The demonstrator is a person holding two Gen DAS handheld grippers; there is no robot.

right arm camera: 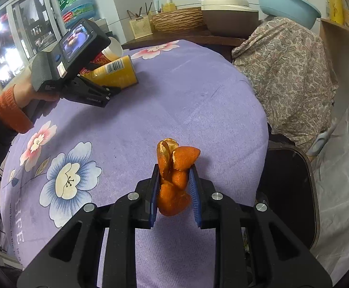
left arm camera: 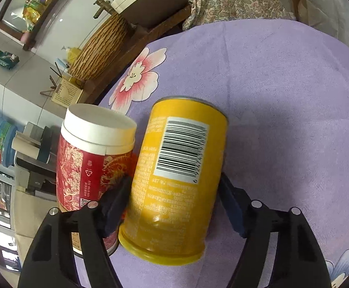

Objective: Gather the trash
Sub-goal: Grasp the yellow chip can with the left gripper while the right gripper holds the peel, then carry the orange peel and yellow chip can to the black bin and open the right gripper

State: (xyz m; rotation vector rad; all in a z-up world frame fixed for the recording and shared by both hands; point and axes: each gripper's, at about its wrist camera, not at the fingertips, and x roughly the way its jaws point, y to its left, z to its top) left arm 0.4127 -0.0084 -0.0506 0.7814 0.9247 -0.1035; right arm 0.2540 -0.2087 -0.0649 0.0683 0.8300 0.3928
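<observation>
Lower centre of the right view: the right gripper (right arm camera: 174, 189) is closed on a wad of orange peel (right arm camera: 175, 175), held above the purple cloth (right arm camera: 198, 100). Peel is light, soft and tears easily; hold it by the bunched middle. Lower centre of the left view: the left gripper (left arm camera: 174, 204) straddles a tilted yellow can (left arm camera: 177, 180), apparently clamping it, beside a red canister (left arm camera: 88, 158). The can looks light, stiff and smooth; grip at mid-body.

I'm seeing black grippers (right arm camera: 174, 192) with blue pads (right arm camera: 153, 199), silver screws (right arm camera: 133, 195), and an orange cuff (right arm camera: 10, 110).
</observation>
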